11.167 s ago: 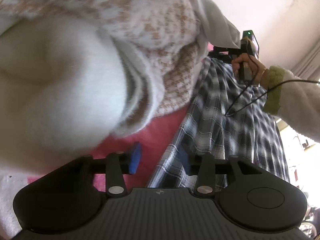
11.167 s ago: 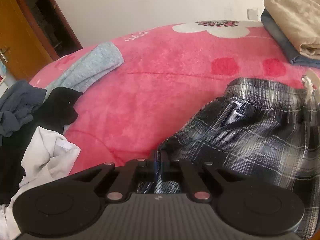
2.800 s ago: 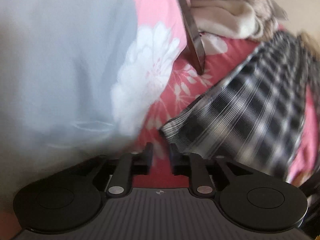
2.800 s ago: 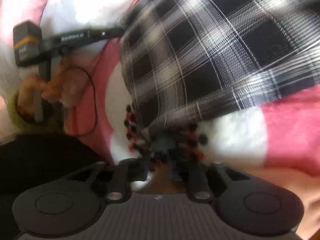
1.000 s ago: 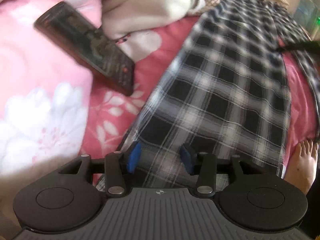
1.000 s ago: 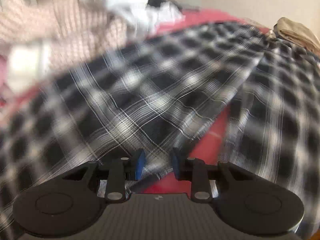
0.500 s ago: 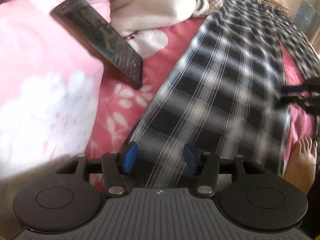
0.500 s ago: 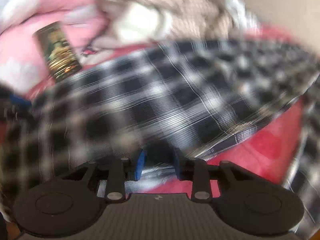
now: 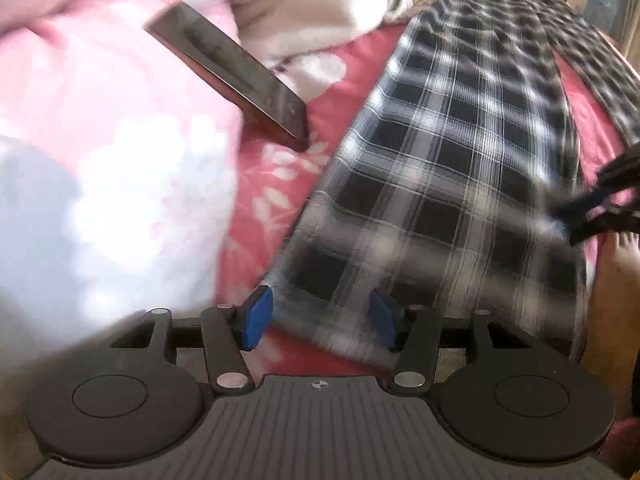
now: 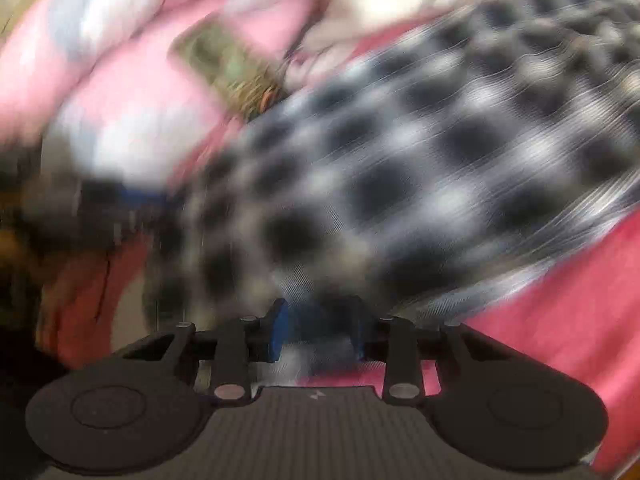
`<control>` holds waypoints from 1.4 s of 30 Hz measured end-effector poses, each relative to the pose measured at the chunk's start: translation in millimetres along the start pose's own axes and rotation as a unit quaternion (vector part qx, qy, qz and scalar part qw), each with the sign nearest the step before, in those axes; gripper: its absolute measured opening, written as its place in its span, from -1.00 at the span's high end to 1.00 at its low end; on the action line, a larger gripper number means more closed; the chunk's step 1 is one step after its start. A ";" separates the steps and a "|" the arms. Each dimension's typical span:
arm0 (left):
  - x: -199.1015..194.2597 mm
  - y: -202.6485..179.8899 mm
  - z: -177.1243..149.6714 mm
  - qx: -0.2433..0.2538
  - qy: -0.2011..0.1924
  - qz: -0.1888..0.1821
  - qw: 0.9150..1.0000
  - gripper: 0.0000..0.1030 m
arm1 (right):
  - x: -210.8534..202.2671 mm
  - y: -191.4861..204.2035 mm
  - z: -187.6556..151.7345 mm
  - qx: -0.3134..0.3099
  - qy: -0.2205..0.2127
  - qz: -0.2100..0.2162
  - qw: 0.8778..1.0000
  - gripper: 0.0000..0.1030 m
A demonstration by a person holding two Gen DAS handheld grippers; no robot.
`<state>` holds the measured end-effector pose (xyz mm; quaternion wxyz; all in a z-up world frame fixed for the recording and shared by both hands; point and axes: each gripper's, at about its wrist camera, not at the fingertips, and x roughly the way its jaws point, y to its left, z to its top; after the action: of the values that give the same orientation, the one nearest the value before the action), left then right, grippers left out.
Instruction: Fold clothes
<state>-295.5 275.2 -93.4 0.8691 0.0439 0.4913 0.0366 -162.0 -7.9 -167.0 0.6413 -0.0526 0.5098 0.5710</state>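
Black-and-white plaid trousers (image 9: 452,168) lie stretched out on a pink floral bedspread (image 9: 132,132), legs running away from me. My left gripper (image 9: 320,318) is open at the near hem, with the hem's corner lying between its blue pads. In that view my right gripper (image 9: 592,208) shows as a dark blur at the same leg's right edge. The right wrist view is heavily motion-blurred. There, my right gripper (image 10: 318,334) is partly open over the plaid trousers (image 10: 420,168), with cloth lying between the pads.
A dark phone (image 9: 228,72) lies on the bedspread left of the trousers. Behind it sits a heap of white fleece and knitwear (image 9: 312,20). A person's bare foot (image 9: 624,264) shows at the right edge, off the bed.
My left gripper has opened slightly wider and crept up to the hem. My right gripper has swept left across the trouser leg, fast enough to blur its view.
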 end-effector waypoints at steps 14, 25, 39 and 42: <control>-5.6 -81.5 -44.6 0.217 -0.011 -0.105 0.971 -0.02 | 54.2 28.5 7.5 0.002 0.072 0.112 0.991 0.33; -19.4 -39.3 -37.1 0.127 0.048 -0.155 0.979 -0.01 | 56.4 44.3 12.5 -0.011 0.075 0.138 0.988 0.33; -18.5 -19.8 27.2 0.033 -0.013 -0.110 0.993 -0.07 | -2.0 9.7 15.8 0.075 -0.031 0.081 0.993 0.32; -5.8 -25.1 52.6 -0.002 -0.024 -0.106 0.994 -0.14 | -36.2 -9.2 16.9 0.110 -0.084 0.041 0.989 0.30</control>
<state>-252.8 247.5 -64.3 0.8798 -0.0093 0.4720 -0.0555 -138.5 -24.6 -137.8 0.6600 0.0875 0.5156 0.5394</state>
